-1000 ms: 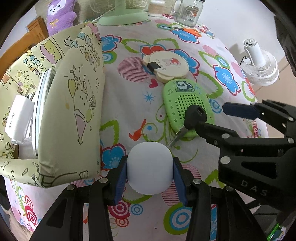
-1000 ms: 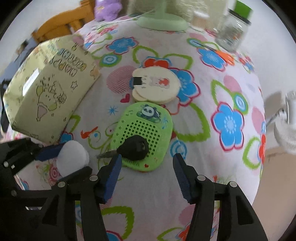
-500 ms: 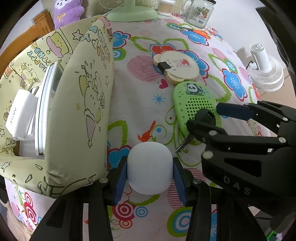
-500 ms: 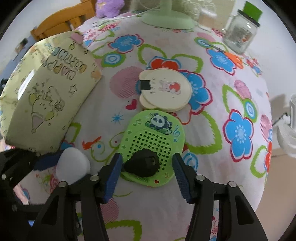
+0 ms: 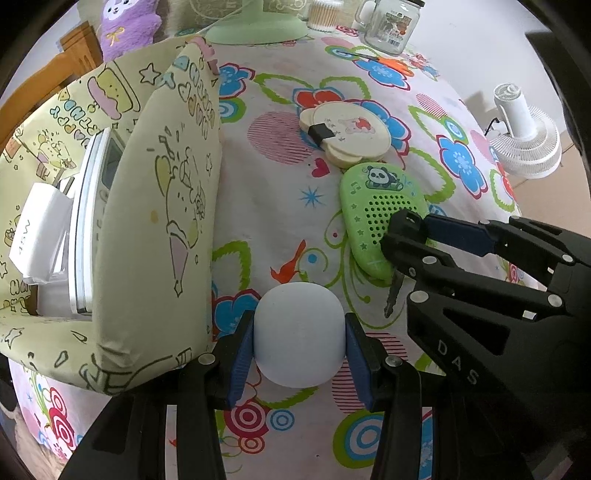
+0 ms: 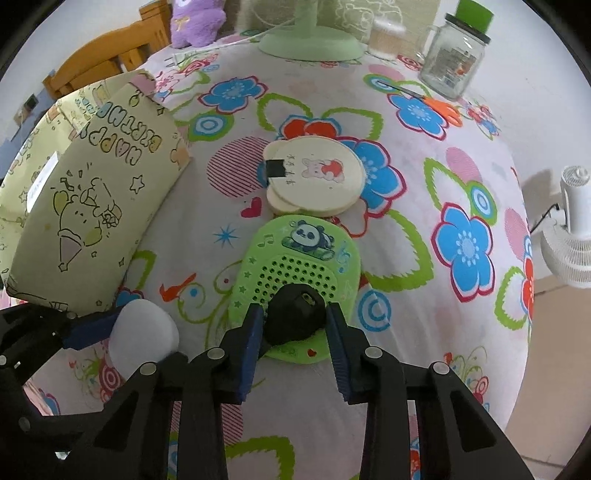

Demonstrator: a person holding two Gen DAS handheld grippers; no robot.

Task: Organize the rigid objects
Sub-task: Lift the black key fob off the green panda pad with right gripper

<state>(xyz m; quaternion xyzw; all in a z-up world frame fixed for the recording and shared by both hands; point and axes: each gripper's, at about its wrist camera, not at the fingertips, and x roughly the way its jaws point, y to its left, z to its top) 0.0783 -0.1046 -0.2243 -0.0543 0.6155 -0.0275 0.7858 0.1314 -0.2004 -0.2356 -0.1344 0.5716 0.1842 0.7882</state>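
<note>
My left gripper is shut on a white rounded object, held just right of the yellow birthday-print gift box. The same white object shows at lower left in the right wrist view. My right gripper is shut on the black head of a key that lies on the green panda speaker. The key's metal blade pokes out below the right gripper in the left wrist view. A cream round bear-shaped object lies beyond the speaker.
The box holds a white charger and a flat white device. At the far table edge stand a green fan base, a glass jar, orange scissors and a purple plush. A white floor fan is off right.
The right gripper moved forward over the green speaker and its jaws closed on the black key head. The left gripper kept still with the white object.
</note>
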